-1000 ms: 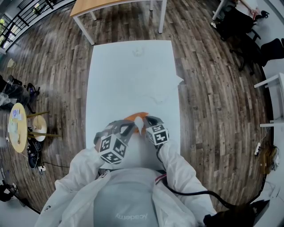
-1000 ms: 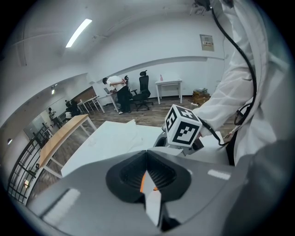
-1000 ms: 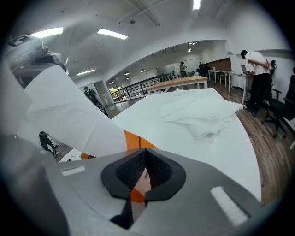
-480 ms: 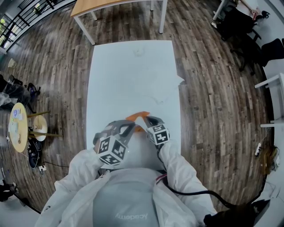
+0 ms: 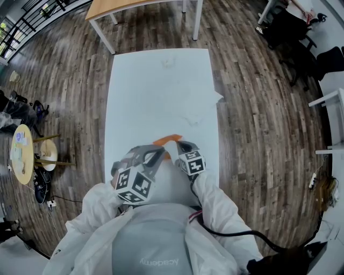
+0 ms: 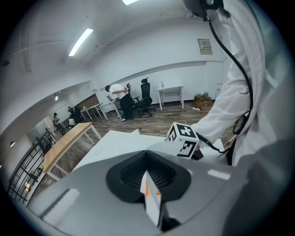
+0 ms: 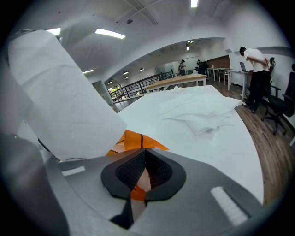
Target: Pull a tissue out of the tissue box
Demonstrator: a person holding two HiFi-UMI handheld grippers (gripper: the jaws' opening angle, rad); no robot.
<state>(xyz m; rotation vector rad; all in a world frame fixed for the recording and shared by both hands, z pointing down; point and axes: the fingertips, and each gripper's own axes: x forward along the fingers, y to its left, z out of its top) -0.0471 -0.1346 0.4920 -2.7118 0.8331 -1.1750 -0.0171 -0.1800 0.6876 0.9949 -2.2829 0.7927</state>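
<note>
An orange tissue pack (image 5: 166,139) lies on the white table (image 5: 156,91) near its front edge. My right gripper (image 5: 179,145) is shut on the pack's edge (image 7: 134,140), and orange wrapper shows between its pads (image 7: 145,177). My left gripper (image 5: 159,152) is shut on a white tissue (image 6: 152,199), which runs back from the closed jaws (image 6: 148,174). In the right gripper view that tissue (image 7: 60,101) rises as a broad white sheet above the pack at the upper left. The right gripper's marker cube (image 6: 184,139) sits just beyond my left jaws.
Several loose tissues (image 5: 194,119) lie crumpled at mid-table (image 7: 198,113), and another small one (image 5: 169,64) near the far end. A wooden table (image 5: 140,6) stands beyond, with chairs and desks around and a person at the back (image 6: 119,94).
My left gripper has lifted a little with the tissue, drawing it further out of the pack. The right gripper and the pack have stayed put.
</note>
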